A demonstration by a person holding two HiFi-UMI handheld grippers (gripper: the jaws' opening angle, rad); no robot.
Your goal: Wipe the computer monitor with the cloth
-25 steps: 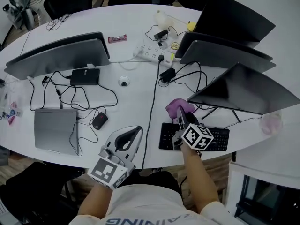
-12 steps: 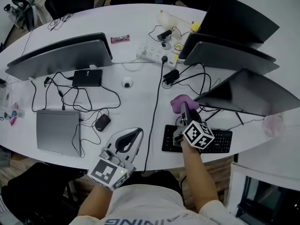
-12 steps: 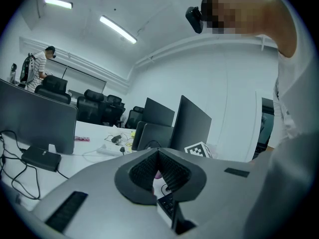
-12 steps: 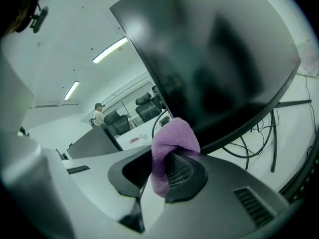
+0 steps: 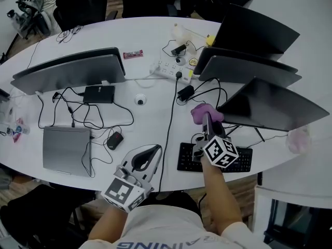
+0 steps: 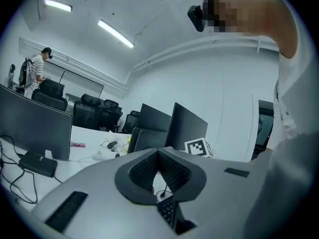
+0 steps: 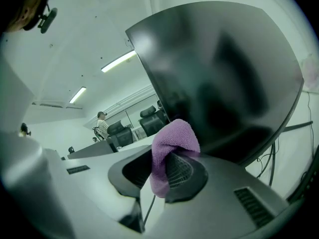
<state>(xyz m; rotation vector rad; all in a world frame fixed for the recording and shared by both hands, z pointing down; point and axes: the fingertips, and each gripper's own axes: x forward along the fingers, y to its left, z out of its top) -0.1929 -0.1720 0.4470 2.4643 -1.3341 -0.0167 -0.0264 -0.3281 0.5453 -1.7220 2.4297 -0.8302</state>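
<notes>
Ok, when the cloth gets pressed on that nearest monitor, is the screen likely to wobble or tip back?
The monitor probably rocks a little: it stands tilted on thin stand legs. The purple cloth, bunched and drooping from the right gripper, looks soft, so it should flatten on contact.

At 6 o'clock in the head view the person wears a white short-sleeved T-shirt [image 5: 166, 227] with pale teal lettering across the chest, cut off by the frame edge. The left gripper [image 5: 150, 150], at 7 o'clock, and the right gripper [image 5: 207, 122], at 4 o'clock, share one build: a smooth light-grey shell flared round a dark hollow, lined with black ribbed pads [image 6: 175, 172]. Each carries a white cube printed with black square markers, the left cube [image 5: 123, 192] and the right cube [image 5: 219, 152].
</notes>
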